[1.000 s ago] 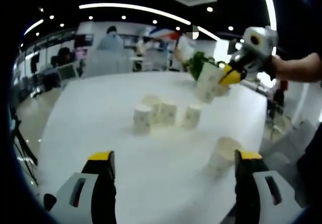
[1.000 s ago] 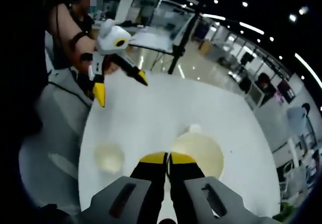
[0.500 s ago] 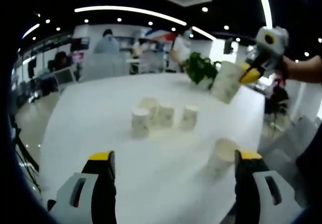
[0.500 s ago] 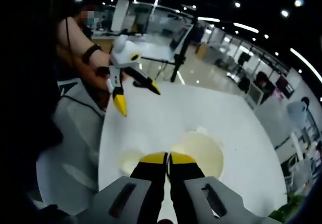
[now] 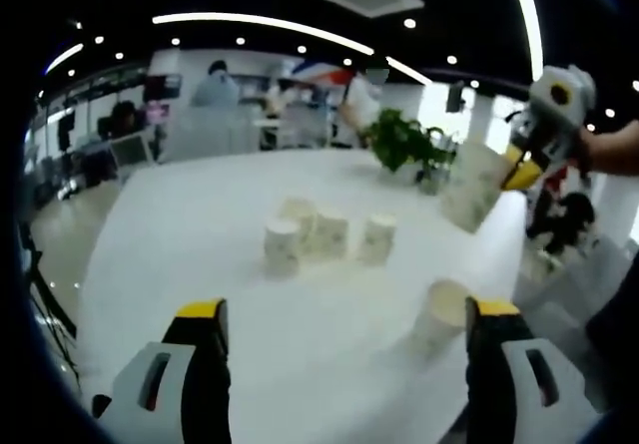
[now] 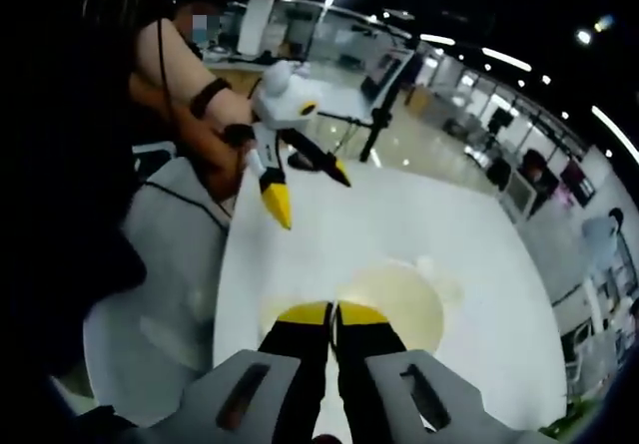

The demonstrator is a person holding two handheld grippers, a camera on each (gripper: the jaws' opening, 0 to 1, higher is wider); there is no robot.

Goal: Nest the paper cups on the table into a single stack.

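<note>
Several white paper cups [image 5: 324, 234] stand together mid-table on the white round table [image 5: 180, 254]. A single upright cup [image 5: 442, 314] stands close to the inner side of my left gripper's right jaw. My left gripper [image 5: 347, 316] is open and low over the near table edge, holding nothing. My right gripper [image 5: 519, 170] hangs in the air at the upper right, shut on the rim of a tilted cup [image 5: 474, 187]. In the right gripper view, the right gripper [image 6: 334, 312] pinches that cup [image 6: 399, 299] at its rim, and the open left gripper [image 6: 308, 193] is ahead, held by a hand.
A potted green plant [image 5: 404, 143] stands at the table's far edge. Grey chairs [image 5: 589, 274] stand off the table's right side. People sit and stand in the office behind. The person's arm [image 6: 190, 95] and a grey chair [image 6: 160, 294] are beside the table.
My right gripper has carried its cup up off the far table and across to the right, nearer the single cup. The left gripper and the standing cups have stayed put.
</note>
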